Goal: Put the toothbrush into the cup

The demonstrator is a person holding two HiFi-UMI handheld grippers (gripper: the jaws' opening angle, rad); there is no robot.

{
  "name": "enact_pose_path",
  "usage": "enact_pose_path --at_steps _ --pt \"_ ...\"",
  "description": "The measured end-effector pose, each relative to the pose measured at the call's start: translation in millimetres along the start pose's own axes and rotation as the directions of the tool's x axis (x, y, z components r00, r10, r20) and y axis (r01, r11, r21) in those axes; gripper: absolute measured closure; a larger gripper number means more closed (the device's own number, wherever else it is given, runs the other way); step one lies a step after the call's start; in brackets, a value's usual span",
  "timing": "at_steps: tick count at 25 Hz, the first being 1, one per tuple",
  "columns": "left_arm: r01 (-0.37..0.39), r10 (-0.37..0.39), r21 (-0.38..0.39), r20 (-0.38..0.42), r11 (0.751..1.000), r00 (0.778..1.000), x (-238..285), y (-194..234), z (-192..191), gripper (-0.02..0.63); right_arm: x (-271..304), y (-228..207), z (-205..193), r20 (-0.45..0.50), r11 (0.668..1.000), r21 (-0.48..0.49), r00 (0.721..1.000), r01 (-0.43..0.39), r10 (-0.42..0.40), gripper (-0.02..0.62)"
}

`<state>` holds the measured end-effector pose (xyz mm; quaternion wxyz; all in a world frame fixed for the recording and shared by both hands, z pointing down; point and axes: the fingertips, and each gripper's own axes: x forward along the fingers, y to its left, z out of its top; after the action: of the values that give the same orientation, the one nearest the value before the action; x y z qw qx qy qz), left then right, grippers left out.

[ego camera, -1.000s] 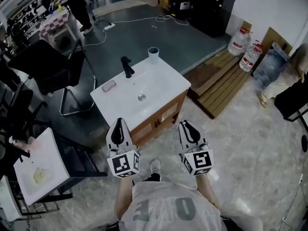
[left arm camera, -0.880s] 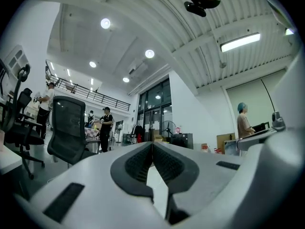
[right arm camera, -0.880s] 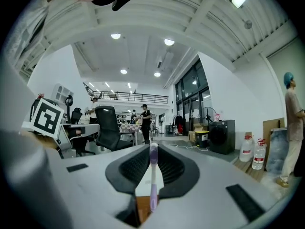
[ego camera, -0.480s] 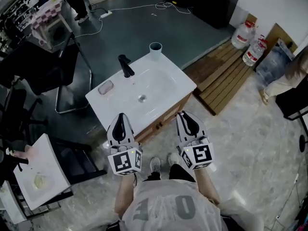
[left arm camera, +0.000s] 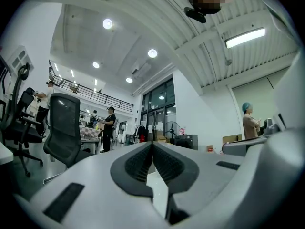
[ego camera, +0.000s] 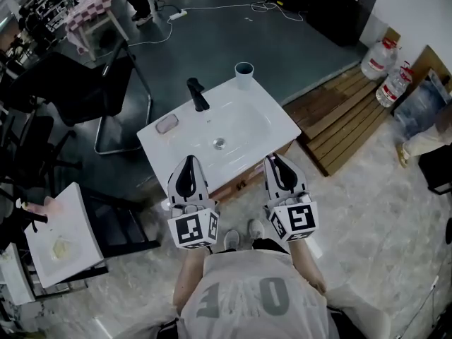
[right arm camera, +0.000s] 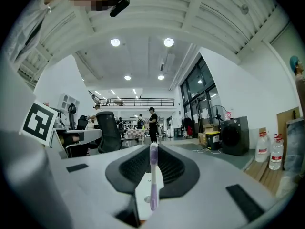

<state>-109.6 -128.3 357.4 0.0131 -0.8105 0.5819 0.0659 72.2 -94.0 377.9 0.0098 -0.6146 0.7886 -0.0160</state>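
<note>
Toothbrush (right arm camera: 153, 175) is clamped lengthwise in the right tongs (ego camera: 276, 162), with its end pointing ahead. The left tongs (ego camera: 188, 161) are clenched on nothing. The cup (ego camera: 244, 75) stands on the far corner of the washbasin table (ego camera: 161, 150), well ahead of both tongs. Judged step: carry to cup. The next move calls for 1 forward reach, tipping the brush down over the cup rim, then release.

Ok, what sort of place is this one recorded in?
Probably an open workshop or lab hall, not a bathroom: a freestanding sink unit, an office chair beside it, water jugs by the wall.
</note>
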Motion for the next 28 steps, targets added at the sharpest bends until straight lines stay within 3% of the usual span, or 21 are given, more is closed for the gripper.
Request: enact_pose_path --at_steps 16,21,28 --pt "-0.041 0.041 -0.020 0.016 0.999 0.999 38.5 -60.9 -9.2 0.580 2.8 -56.1 -12.0 -0.004 0.996 0.041 0.997 -0.079 0.079 0.529" --pt "-0.038 0.038 -0.016 0.011 0.999 0.999 52.4 -52.7 -11.7 0.580 18.7 -53.1 -16.7 -0.013 0.994 0.053 0.995 -0.100 0.101 0.529" --pt "0.007 -0.007 0.028 0.010 1.000 1.000 84.4 -33.9 -7.4 0.580 58.0 -54.8 -9.8 -0.020 0.997 0.057 0.999 -0.047 0.048 0.528"
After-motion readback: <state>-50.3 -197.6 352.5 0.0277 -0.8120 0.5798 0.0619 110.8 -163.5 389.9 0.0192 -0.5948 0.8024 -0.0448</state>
